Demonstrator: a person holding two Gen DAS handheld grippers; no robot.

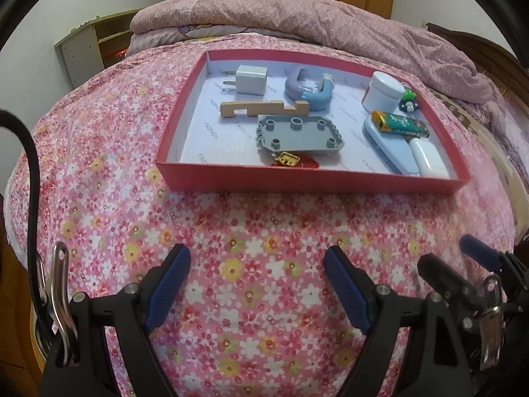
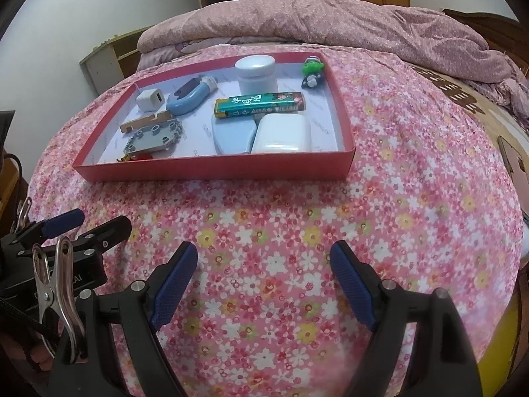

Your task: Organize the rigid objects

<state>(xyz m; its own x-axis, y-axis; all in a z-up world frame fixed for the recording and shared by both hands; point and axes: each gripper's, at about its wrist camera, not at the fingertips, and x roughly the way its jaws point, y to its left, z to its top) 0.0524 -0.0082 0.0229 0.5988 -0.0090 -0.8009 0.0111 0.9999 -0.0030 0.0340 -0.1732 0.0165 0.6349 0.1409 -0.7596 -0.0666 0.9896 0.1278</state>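
Observation:
A red shallow box (image 1: 310, 178) (image 2: 211, 168) lies on the flowered bedspread. It holds a white charger plug (image 1: 250, 80), a wooden piece (image 1: 264, 107), a grey studded plate (image 1: 299, 134) (image 2: 153, 137), a blue curved object (image 1: 309, 91) (image 2: 190, 97), a white jar (image 1: 383, 91) (image 2: 255, 72), a green lighter (image 1: 400, 124) (image 2: 259, 105), a blue stapler (image 1: 390, 147), a white case (image 2: 282, 132) and a small penguin figure (image 2: 312, 71). My left gripper (image 1: 256, 264) is open and empty, in front of the box. My right gripper (image 2: 264, 261) is open and empty, also short of the box.
A pink quilt (image 1: 297, 16) is heaped at the far end of the bed. A low shelf (image 1: 89, 49) stands at the far left. A phone (image 2: 512, 162) lies on the bed at the right. The other gripper shows at each view's side (image 1: 476, 264).

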